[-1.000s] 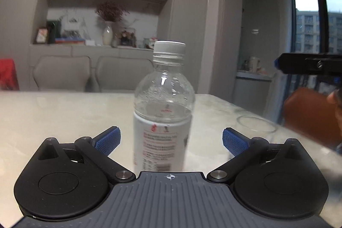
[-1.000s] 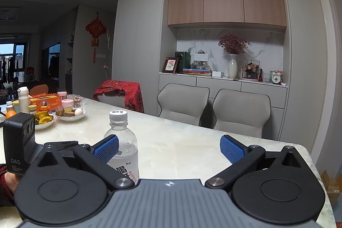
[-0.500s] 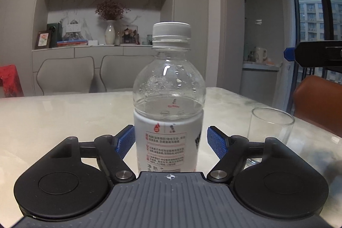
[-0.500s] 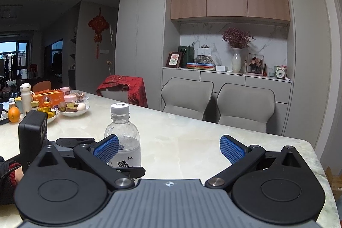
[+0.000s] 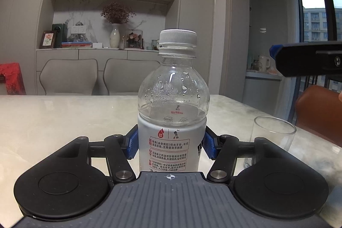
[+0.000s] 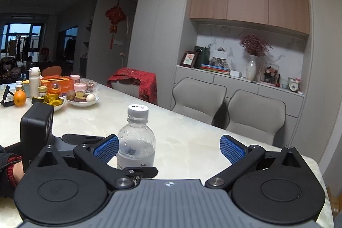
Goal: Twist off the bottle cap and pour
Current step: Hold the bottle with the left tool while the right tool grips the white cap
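A clear plastic water bottle (image 5: 173, 104) with a white label and a white screw cap (image 5: 177, 37) stands upright on the marble table. My left gripper (image 5: 171, 143) is shut on the bottle's labelled body, blue pads pressed on both sides. An empty clear glass (image 5: 271, 138) stands on the table to the bottle's right. My right gripper (image 6: 168, 149) is open and empty, held above and right of the bottle (image 6: 136, 140); its cap (image 6: 138, 111) is on. One right finger shows in the left wrist view (image 5: 307, 59), higher than the cap.
Two grey chairs (image 6: 226, 108) stand at the table's far side, an orange chair (image 5: 320, 108) at the right end. Bowls of food, jars and an orange (image 6: 19, 98) crowd the table's far left. The table edge (image 6: 320, 174) runs close on the right.
My left gripper has moved in around the bottle and closed from wide open onto its body. The right gripper has risen and tilted down a little, staying open.
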{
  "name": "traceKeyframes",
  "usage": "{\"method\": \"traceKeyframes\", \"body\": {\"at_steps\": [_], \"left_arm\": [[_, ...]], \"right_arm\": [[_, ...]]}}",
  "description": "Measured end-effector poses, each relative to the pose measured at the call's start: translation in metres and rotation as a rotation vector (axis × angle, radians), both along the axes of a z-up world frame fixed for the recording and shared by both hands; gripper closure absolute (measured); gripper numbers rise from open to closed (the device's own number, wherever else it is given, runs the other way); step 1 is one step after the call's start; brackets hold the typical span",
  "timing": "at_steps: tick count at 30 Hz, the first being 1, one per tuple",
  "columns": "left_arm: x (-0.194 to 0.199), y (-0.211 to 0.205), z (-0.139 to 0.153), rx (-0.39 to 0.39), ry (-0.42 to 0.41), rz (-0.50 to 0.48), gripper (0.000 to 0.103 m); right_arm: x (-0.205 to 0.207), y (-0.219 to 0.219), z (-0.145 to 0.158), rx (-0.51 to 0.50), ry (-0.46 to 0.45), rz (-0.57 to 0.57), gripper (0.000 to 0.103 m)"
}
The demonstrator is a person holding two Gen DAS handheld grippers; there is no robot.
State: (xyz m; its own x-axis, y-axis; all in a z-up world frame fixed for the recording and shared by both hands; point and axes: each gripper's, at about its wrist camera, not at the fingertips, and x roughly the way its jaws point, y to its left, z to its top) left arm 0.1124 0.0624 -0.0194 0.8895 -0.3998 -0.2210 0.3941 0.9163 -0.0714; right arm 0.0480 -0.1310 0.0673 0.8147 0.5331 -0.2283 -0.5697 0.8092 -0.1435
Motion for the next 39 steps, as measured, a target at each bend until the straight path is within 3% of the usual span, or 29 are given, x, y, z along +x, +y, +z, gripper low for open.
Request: {"method": "traceKeyframes", "body": {"at_steps": [12, 18, 26, 30, 39], "left_arm": [[0.001, 0.004, -0.001, -0.011, 0.003, 0.0, 0.044], [0.003, 0.005, -0.001, -0.02, 0.007, 0.002, 0.044], [0.002, 0.005, -0.001, -0.014, 0.006, -0.001, 0.044], [0.002, 0.005, -0.001, -0.014, 0.007, -0.002, 0.044], [0.001, 0.004, -0.002, -0.013, 0.007, -0.002, 0.044]], "right_arm": [[0.021, 0.03, 0.007, 0.009, 0.023, 0.062, 0.0], [0.026, 0.039, 0.008, 0.031, -0.013, 0.085, 0.001], [0.031, 0.055, 0.003, 0.037, -0.028, 0.067, 0.03], [0.036, 0.055, 0.002, 0.064, 0.002, 0.048, 0.053], [0.038, 0.055, -0.001, 0.074, 0.019, 0.039, 0.07]]}}
